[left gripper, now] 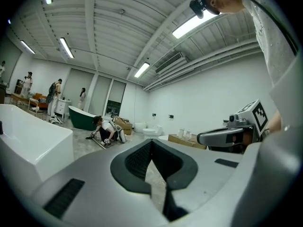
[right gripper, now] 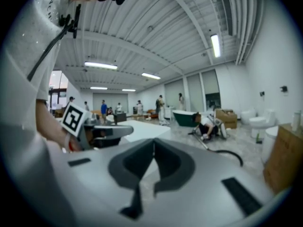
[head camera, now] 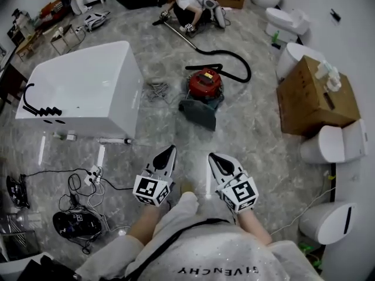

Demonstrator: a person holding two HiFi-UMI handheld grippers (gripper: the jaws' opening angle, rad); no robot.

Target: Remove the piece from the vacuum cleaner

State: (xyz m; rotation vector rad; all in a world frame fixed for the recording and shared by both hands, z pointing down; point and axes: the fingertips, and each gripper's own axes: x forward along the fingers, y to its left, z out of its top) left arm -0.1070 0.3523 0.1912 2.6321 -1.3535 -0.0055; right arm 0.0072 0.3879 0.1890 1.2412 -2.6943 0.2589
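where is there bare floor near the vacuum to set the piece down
Bare floor lies between the vacuum cleaner and the cardboard box, and on the vacuum cleaner's near side. Crowded: cables below the bathtub, and the hose looping behind the vacuum cleaner.

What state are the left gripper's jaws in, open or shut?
Shut: the left gripper view shows the left gripper with jaws touching, nothing between them.
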